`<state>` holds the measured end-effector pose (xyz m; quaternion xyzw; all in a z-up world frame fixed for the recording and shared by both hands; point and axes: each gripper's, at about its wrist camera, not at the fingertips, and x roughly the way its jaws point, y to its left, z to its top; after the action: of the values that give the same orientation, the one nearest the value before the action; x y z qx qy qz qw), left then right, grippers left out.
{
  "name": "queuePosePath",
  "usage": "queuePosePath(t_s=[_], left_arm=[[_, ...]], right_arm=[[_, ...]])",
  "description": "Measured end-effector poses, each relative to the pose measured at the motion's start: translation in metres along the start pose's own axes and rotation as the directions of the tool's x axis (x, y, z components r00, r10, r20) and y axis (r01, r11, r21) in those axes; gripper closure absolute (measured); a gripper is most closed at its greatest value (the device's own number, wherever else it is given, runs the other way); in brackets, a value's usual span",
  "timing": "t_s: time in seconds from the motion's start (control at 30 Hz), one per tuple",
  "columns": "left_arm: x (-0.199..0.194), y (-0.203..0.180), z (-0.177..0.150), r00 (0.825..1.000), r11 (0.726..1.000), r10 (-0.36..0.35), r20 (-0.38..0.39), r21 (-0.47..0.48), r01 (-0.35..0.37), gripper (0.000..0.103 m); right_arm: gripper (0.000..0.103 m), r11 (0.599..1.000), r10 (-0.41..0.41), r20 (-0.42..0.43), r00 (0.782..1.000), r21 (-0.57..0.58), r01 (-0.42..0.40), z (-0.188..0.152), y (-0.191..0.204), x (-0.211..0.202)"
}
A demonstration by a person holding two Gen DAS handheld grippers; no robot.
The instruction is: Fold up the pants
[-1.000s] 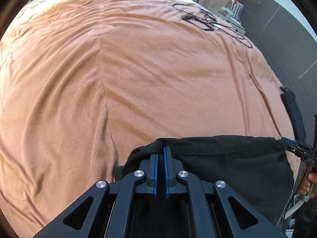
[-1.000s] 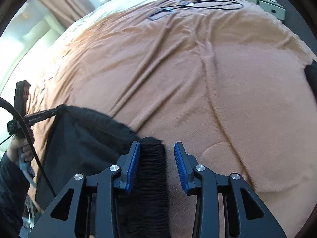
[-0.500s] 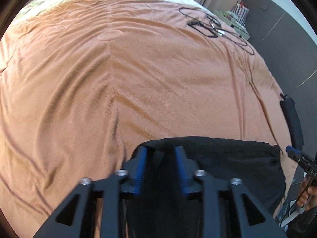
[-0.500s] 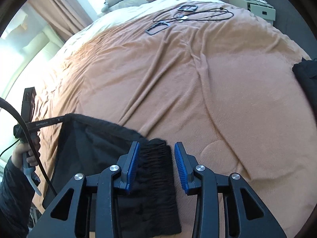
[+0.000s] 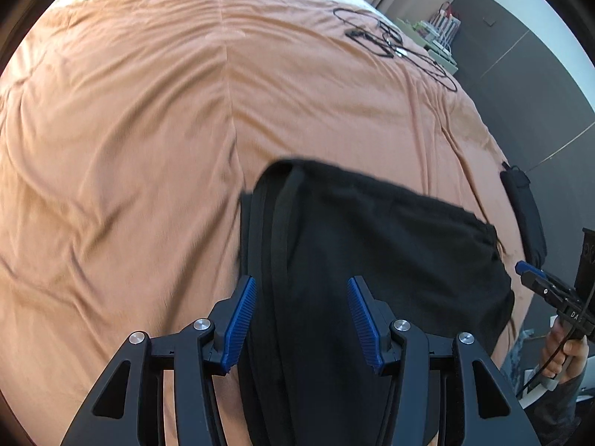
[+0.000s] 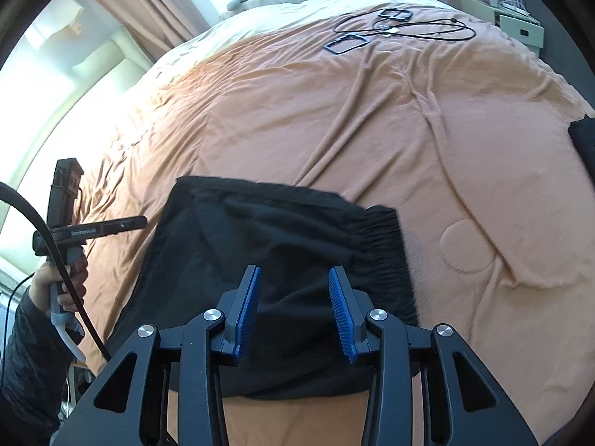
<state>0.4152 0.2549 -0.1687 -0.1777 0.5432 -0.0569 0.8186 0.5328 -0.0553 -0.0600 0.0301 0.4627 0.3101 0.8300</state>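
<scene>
Bed [image 5: 130, 156] under wrinkled orange blanket; black cables [image 6: 401, 29] near far edge. Folded black pants [image 6: 267, 260] flat near near edge, waistband at right side. Left gripper [image 5: 301, 319] jaws just opened, apart over pants, nothing clamped. Right gripper [image 6: 293, 312] jaws apart above pants, pads clear of cloth.

Right gripper [image 6: 293, 293]: lower centre, jaws apart over folded black pants [image 6: 267, 245] | orange blanket [image 6: 334, 122]: fills frame | left gripper [image 6: 141, 222]: left edge, hand-held | cables [image 6: 405, 29]: upper right
</scene>
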Motion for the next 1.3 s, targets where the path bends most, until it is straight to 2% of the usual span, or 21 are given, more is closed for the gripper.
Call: queuePosePath(t_s=[0.27, 0.4, 0.47, 0.5, 0.53, 0.6, 0.7, 1.0, 1.3], left_arm=[[0.013, 0.001, -0.031, 0.998, 0.999, -0.028, -0.059, -0.018, 0.027, 0.05], [0.015, 0.002, -0.041, 0.998, 0.999, -0.04, -0.056, -0.022, 0.038, 0.051], [0.017, 0.003, -0.042, 0.998, 1.0, -0.023, -0.058, -0.015, 0.022, 0.062], [0.017, 0.004, -0.042, 0.998, 1.0, -0.013, -0.058, -0.016, 0.013, 0.076], [0.018, 0.005, -0.042, 0.998, 1.0, -0.015, -0.061, -0.019, 0.014, 0.096], [0.018, 0.007, -0.042, 0.997, 0.999, -0.027, -0.067, -0.023, 0.026, 0.097], [0.012, 0.008, -0.042, 0.999, 1.0, -0.008, -0.04, -0.011, 0.008, 0.097], [0.008, 0.035, -0.028, 0.999, 0.995, 0.036, 0.006, -0.092, -0.035, 0.097], [0.005, 0.042, -0.027, 1.0, 0.993, 0.009, 0.015, -0.118, -0.007, 0.097]], right_arm=[[0.067, 1.0, 0.013, -0.008, 1.0, -0.002, -0.013, -0.01, 0.013, -0.002], [0.067, 1.0, 0.021, -0.01, 1.0, -0.002, -0.021, -0.014, 0.019, -0.001], [0.067, 1.0, 0.023, -0.011, 1.0, -0.004, -0.023, -0.016, 0.023, -0.001], [0.067, 1.0, 0.024, -0.012, 1.0, -0.007, -0.024, -0.016, 0.026, 0.0], [0.067, 1.0, 0.024, -0.012, 1.0, -0.009, -0.024, -0.017, 0.028, -0.001], [0.067, 0.999, 0.031, -0.013, 0.999, -0.016, -0.032, -0.019, 0.034, -0.001], [0.067, 0.998, 0.039, -0.01, 0.999, -0.042, -0.04, -0.022, 0.045, -0.002], [0.067, 0.991, 0.026, -0.04, 0.999, -0.13, -0.031, -0.034, 0.079, 0.016], [0.067, 0.993, -0.014, -0.074, 0.997, -0.114, 0.005, -0.053, 0.084, 0.047]])
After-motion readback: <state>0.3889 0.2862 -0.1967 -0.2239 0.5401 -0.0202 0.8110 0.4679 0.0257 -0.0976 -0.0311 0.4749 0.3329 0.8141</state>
